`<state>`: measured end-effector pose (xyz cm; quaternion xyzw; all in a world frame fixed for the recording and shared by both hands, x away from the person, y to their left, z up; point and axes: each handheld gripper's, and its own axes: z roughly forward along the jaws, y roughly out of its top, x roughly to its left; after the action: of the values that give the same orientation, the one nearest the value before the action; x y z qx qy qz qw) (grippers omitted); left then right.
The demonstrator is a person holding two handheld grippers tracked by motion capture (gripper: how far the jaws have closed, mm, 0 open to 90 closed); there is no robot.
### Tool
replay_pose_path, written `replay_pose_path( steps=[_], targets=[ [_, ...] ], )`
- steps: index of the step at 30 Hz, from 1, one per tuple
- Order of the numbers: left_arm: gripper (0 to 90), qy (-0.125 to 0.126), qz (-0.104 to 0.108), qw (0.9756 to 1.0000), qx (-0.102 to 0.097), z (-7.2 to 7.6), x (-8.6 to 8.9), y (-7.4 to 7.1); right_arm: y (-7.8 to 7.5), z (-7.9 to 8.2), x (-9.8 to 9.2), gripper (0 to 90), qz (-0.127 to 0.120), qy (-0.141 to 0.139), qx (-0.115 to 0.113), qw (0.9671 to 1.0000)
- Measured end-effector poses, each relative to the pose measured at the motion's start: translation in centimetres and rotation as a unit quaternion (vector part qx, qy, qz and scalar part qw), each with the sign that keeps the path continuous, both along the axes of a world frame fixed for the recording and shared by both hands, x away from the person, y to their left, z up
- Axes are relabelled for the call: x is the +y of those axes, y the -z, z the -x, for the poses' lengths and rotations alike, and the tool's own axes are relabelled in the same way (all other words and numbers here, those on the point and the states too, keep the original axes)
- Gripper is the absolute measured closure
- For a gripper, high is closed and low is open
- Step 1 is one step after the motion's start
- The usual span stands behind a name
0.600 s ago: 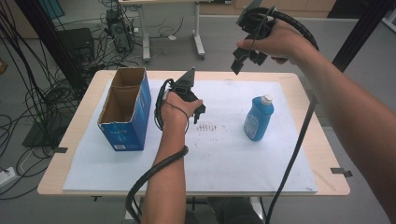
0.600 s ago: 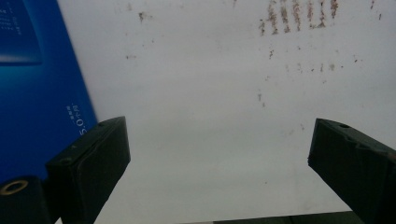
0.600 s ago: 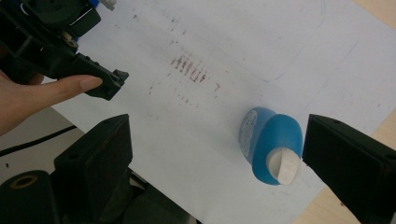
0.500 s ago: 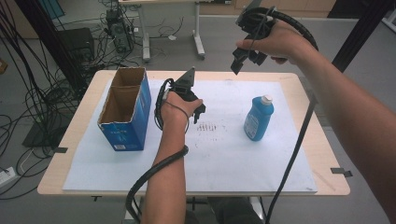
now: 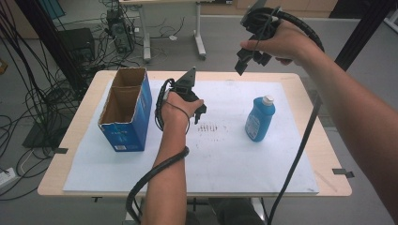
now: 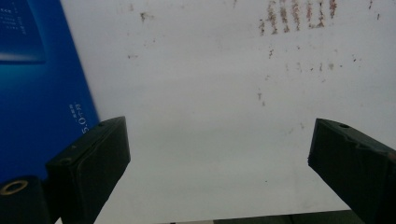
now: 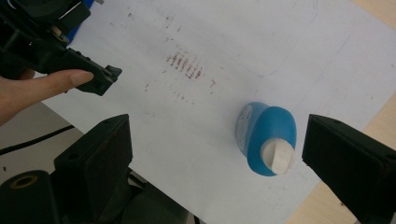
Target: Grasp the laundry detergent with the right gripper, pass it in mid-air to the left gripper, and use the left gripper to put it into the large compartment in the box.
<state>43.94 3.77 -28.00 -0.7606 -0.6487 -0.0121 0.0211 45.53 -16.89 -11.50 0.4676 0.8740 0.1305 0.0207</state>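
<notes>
Standing upright on the white sheet (image 5: 225, 154), the blue bottle (image 5: 259, 119) points its white cap up; the right gripper (image 5: 251, 54) hangs open above, the left gripper (image 5: 199, 112) open beside the blue box (image 5: 126, 117). From the right gripper view, the bottle (image 7: 268, 140) sits below between parted jaws.

Nothing has visibly changed
</notes>
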Motion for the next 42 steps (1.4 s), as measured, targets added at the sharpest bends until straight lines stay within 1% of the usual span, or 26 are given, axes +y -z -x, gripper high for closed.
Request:
replay_pose_path(
  steps=[1,6,7,9,10,11,12,14,15,16,17,20,22,23,24,26,29,30,33,35,40,42],
  targets=[
    [6.0,0.0,0.0,1.0,0.0,0.0,0.0,0.0,0.0,0.0,0.0,8.4,0.0,0.0,0.0,1.0],
    [6.0,0.0,0.001,1.0,-0.004,0.2,-0.2,-0.2,-0.2,0.5,-1.6,8.4,0.004,0.01,0.0,0.9999],
    [6.0,0.0,0.001,1.0,-0.004,0.2,-0.2,-0.2,-0.2,0.5,-1.6,8.4,0.004,0.01,0.0,0.9999],
    [6.0,0.001,0.001,1.0,-0.004,0.2,-0.3,-0.2,-0.3,0.8,-2.4,8.4,0.006,0.015,0.0,0.9999],
    [6.0,0.001,0.001,1.0,-0.004,0.2,-0.3,-0.2,-0.3,0.8,-2.4,8.4,0.006,0.015,0.0,0.9999],
    [6.0,0.003,0.001,1.0,-0.003,0.2,-0.3,-0.2,-0.4,1.0,-3.0,8.4,0.006,0.02,0.0,0.9998],
    [6.0,0.002,0.003,1.0,-0.007,0.2,-0.4,-0.1,-0.4,1.1,-3.3,8.3,0.007,0.022,0.001,0.9997],
    [6.0,0.005,0.003,1.0,-0.006,0.3,-0.4,-0.1,-0.4,1.2,-3.5,8.4,0.007,0.024,0.001,0.9997],
    [6.0,0.005,0.004,1.0,-0.006,0.3,-0.5,0.0,-0.4,1.3,-4.0,8.4,0.008,0.027,0.0,0.9996],
    [6.0,0.005,0.004,1.0,-0.006,0.3,-0.5,0.0,-0.4,1.3,-4.0,8.4,0.008,0.027,0.0,0.9996],
    [6.0,0.003,0.006,0.9999,-0.01,0.4,-0.5,0.0,-0.4,1.6,-4.6,8.4,0.007,0.031,-0.002,0.9995],
    [6.0,0.001,0.005,0.9999,-0.011,0.5,-0.4,-0.1,-0.3,2.0,-5.3,8.4,0.011,0.033,-0.001,0.9994],
    [6.0,0.003,0.004,1.0,-0.008,0.7,-0.3,-0.2,-0.1,2.2,-5.7,8.4,0.01,0.035,0.0,0.9993],
    [6.0,0.004,0.003,1.0,-0.009,0.7,-0.2,-0.2,-0.1,2.2,-5.7,8.4,0.01,0.035,0.0,0.9993],
    [6.0,0.003,0.003,0.9999,-0.009,0.8,-0.2,-0.3,0.1,2.4,-6.2,8.4,0.011,0.037,0.002,0.9992],
    [6.0,0.003,0.003,0.9999,-0.01,0.8,-0.1,-0.4,0.2,2.5,-6.4,8.4,0.01,0.04,0.003,0.9992],
    [6.0,0.004,0.002,0.9999,-0.012,1.0,-0.1,-0.6,0.6,2.8,-7.3,8.4,0.014,0.046,0.008,0.9988],
    [6.0,0.002,0.003,0.9999,-0.013,1.0,-0.1,-0.7,0.6,2.8,-7.3,8.4,0.014,0.046,0.008,0.9988],
    [6.0,0.002,0.002,0.9999,-0.013,1.1,-0.2,-0.9,0.7,3.0,-8.2,8.3,0.015,0.051,0.008,0.9985],
    [6.0,0.003,0.002,0.9999,-0.014,1.1,-0.2,-0.9,0.6,3.0,-8.3,8.3,0.015,0.053,0.009,0.9984],
    [5.9,0.001,0.001,0.9999,-0.014,1.2,-0.4,-0.9,0.5,3.3,-9.5,8.3,0.015,0.058,0.008,0.9982],
    [6.0,0.005,-0.001,0.9999,-0.013,1.2,-0.4,-0.9,0.6,3.3,-9.9,7.8,0.015,0.06,0.007,0.9981]
  ],
)
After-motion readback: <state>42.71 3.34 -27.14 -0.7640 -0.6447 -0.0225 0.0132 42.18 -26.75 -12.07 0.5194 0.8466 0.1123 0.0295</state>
